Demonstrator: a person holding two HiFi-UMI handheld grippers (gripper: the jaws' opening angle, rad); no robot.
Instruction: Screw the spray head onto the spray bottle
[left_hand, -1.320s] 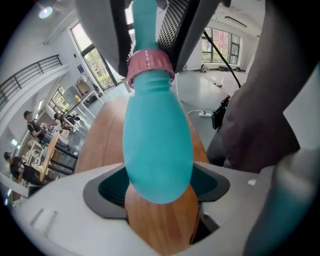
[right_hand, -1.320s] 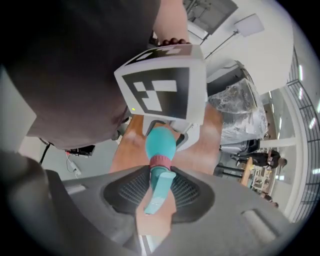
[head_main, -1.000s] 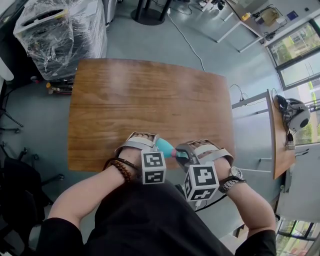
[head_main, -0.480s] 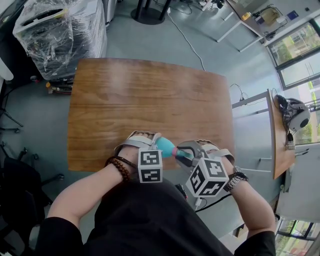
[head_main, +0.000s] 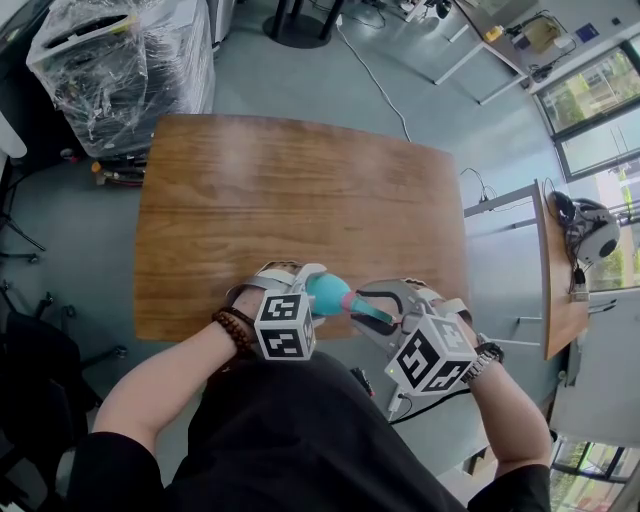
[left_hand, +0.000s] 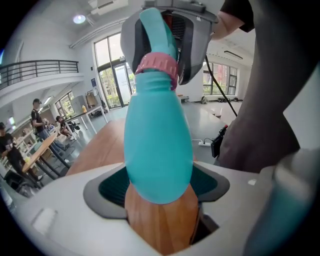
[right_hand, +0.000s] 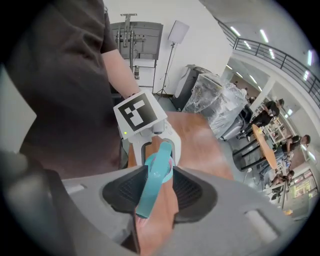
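Lower centre: left hand-held gripper clenched on teal spray bottle. Right hand-held gripper, jaws opening, spray head loose between them. Step, likely: screwing, between turns. Next: re-clamp head, twist. Beyond: worktop.

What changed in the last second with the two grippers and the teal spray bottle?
The right gripper rolled, its marker cube swinging rightward; its jaws are opening around the teal spray head. The left gripper turned, its cube shifting left. Unchanged: it holds the teal plastic spray bottle by the wooden table's near edge.
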